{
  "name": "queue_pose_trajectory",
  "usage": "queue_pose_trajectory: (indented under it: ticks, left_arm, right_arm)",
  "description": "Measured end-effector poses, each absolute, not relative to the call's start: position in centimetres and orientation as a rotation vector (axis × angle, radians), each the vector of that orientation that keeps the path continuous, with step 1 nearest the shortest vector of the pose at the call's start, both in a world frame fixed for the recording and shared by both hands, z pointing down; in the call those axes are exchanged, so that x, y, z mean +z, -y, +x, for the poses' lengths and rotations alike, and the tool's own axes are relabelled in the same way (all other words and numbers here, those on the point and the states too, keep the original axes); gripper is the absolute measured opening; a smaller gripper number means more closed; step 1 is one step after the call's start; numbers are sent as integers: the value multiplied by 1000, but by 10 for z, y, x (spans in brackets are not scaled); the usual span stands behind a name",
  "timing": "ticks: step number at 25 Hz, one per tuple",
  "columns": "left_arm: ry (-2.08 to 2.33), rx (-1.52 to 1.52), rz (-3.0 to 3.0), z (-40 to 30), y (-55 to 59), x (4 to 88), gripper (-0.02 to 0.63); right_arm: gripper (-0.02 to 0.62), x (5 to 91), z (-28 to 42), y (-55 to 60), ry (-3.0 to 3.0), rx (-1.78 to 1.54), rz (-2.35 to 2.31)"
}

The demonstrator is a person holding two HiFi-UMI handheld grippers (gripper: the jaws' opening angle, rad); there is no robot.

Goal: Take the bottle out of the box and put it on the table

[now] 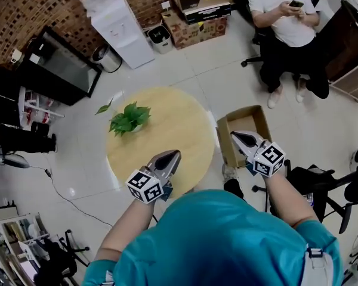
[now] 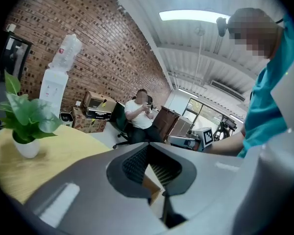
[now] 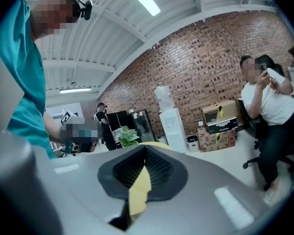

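Round wooden table point(image 1: 185, 124); open brown cardboard box point(image 1: 246, 111) beside it, bottle unseen, likely light: grip mid-body. Left gripper point(image 1: 173, 155), right gripper point(image 1: 237, 136) closed, empty.

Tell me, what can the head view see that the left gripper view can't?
Only the head view shows the left gripper from above, with its marker cube, and the whole round table. Only the left gripper view shows the ceiling light. Both show the green plant, the white water dispenser and the seated person.
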State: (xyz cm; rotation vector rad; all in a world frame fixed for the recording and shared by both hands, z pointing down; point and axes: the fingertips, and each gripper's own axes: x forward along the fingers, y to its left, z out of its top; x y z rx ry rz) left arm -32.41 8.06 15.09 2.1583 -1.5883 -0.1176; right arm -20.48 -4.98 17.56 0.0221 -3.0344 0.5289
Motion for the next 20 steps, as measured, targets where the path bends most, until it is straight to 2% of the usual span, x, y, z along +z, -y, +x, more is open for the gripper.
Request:
queue_pose_trajectory:
  ticks: [11,16,20]
  left_arm:
    - [1281,111,2254,-193,120,342,2]
    - [1093,410,2233,-138,158,497,2]
    - [1011,605,2099,-131,147,639,2]
  right_arm:
    - [3,416,-102,219,2982,651,493]
    - [25,566,-78,241,2830,797,703]
    - [55,713,-77,208,2658,880,791]
